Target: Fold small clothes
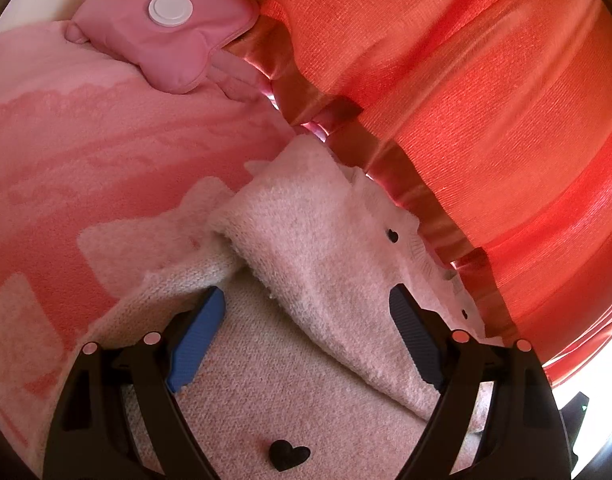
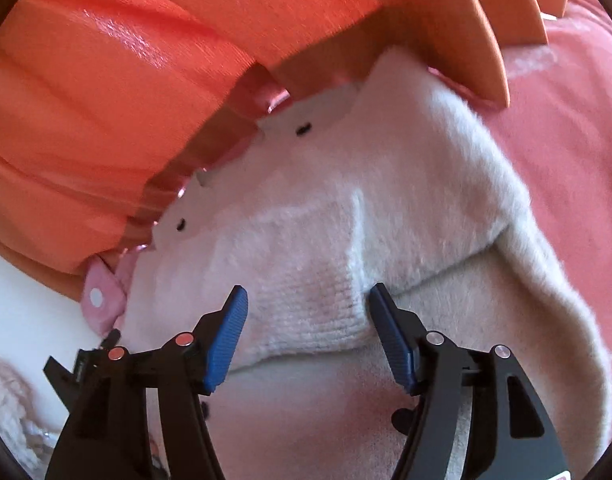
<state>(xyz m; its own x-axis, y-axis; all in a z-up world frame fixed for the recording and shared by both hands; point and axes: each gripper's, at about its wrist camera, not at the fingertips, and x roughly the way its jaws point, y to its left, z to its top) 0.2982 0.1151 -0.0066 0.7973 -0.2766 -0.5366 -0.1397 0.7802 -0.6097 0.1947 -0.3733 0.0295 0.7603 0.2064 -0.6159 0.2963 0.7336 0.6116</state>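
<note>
Cream knit sweater (image 1: 306,240), both claws open above

Between the fingers of the left gripper (image 1: 306,320), whose frame is black with ribbed blue pads (image 1: 196,344), lies a fluffy cream-white knitted garment (image 1: 306,240) dotted with small black hearts (image 1: 289,455). Left of that gripper spreads a fleecy pink blanket with paler pink blotches (image 1: 86,152). Far ahead and left sits a plain rose-pink fabric pouch (image 1: 162,28) bearing a round white plastic cap (image 1: 170,9). To the right hangs a shiny orange-red ribbed curtain (image 1: 486,100) edged with a darker brownish band. The right gripper (image 2: 308,328) shows the same black and blue over the cream knit.
</note>
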